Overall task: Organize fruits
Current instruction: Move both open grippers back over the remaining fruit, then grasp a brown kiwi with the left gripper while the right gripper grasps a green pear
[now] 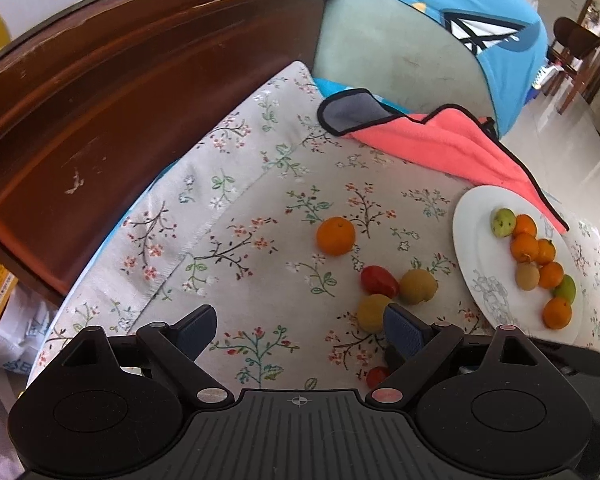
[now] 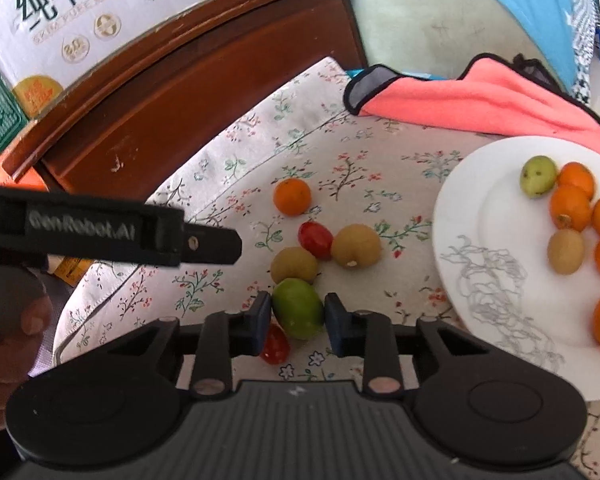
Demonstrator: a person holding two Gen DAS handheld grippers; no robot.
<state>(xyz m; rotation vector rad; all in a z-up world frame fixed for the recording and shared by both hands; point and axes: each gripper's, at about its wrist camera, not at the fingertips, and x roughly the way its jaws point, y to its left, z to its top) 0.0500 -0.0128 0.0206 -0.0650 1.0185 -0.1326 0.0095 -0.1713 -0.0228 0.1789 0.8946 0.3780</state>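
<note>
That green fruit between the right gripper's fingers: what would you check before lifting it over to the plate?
1. Right gripper closed on the green fruit, pads touching both sides: ok.
2. Grip firm enough to lift: cannot tell.
3. Red fruit partly under the left finger, may get nudged: not ok.
4. White plate has bare space for another fruit: ok.
5. Left gripper open, holding nothing, clear of the fruit: ok.
6. Brown fruit right behind the green one, touching or not: cannot tell.

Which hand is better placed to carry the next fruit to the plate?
Right. Its tongs already close on the green fruit, with the white plate just beside. The left tongs stand wide open over bare cloth.
</note>
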